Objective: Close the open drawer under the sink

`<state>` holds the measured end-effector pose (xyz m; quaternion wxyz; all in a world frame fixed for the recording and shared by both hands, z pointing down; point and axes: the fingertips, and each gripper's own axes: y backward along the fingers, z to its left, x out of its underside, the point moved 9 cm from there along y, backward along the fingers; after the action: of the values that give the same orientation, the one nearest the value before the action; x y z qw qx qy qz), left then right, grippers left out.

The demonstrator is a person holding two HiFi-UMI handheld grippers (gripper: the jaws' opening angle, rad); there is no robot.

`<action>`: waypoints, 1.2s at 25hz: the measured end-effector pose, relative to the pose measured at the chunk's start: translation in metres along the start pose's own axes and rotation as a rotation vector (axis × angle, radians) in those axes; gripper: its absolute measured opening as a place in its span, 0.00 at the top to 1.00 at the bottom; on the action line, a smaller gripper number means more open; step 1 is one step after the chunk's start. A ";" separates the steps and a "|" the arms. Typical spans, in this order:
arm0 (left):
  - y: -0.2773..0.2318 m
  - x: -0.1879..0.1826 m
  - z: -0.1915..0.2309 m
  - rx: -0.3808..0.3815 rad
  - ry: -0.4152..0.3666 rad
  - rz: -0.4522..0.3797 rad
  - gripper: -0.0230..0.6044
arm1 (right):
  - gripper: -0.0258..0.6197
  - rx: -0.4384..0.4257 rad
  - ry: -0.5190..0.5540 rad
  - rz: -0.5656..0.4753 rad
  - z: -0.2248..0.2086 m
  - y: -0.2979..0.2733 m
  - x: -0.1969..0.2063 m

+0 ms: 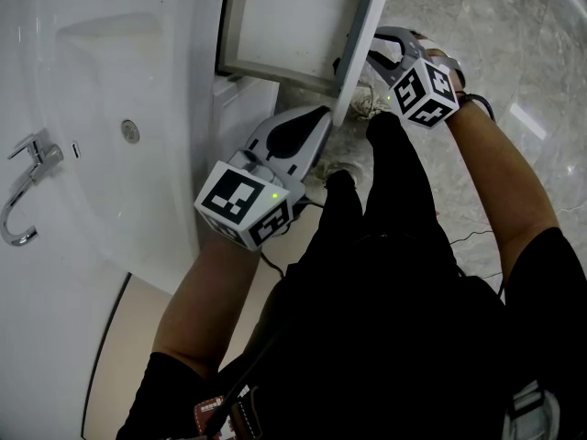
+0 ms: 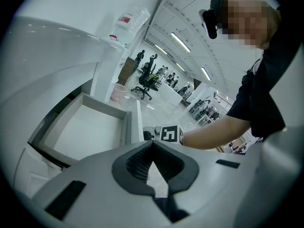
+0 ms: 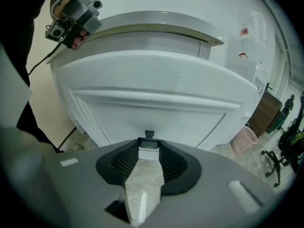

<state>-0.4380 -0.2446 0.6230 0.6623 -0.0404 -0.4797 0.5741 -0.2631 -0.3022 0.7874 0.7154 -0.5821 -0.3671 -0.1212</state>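
Note:
The white drawer [image 1: 275,21] stands pulled out from the cabinet under the sink, and its inside [image 2: 83,129] holds nothing. Its front panel [image 1: 360,39] fills the right gripper view [image 3: 152,80], with a small dark handle [image 3: 149,135] at the lower middle. My right gripper [image 1: 376,53] is at the outer face of that panel, jaws open [image 3: 148,151], with the handle between the fingertips; I cannot tell whether they touch it. My left gripper [image 1: 321,119] hangs by the panel's lower edge on the cabinet side, and its tips meet [image 2: 152,144] with nothing between them.
The white basin [image 1: 119,108] with a chrome tap [image 1: 27,186] lies at the left. A pink wastebasket [image 3: 244,139] stands on the marble floor [image 1: 514,35] beyond the cabinet. Office chairs [image 2: 149,77] stand far off. A thin cable [image 1: 472,236] lies on the floor by my legs.

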 end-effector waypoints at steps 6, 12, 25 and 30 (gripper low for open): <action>0.003 0.001 -0.003 -0.006 0.000 -0.006 0.97 | 0.76 0.002 0.003 -0.001 0.000 0.001 -0.003; 0.007 0.002 -0.002 -0.016 0.006 -0.020 0.97 | 0.76 0.003 0.004 0.000 -0.001 0.002 -0.003; 0.011 0.016 -0.004 -0.033 -0.001 -0.036 0.97 | 0.76 0.018 -0.001 -0.022 0.003 -0.002 0.001; 0.015 0.015 0.001 -0.041 0.009 -0.046 0.97 | 0.76 0.009 0.009 -0.019 -0.002 -0.006 -0.007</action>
<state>-0.4515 -0.2277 0.6233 0.6767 -0.0455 -0.4890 0.5486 -0.2707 -0.3075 0.7873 0.7184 -0.5748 -0.3699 -0.1289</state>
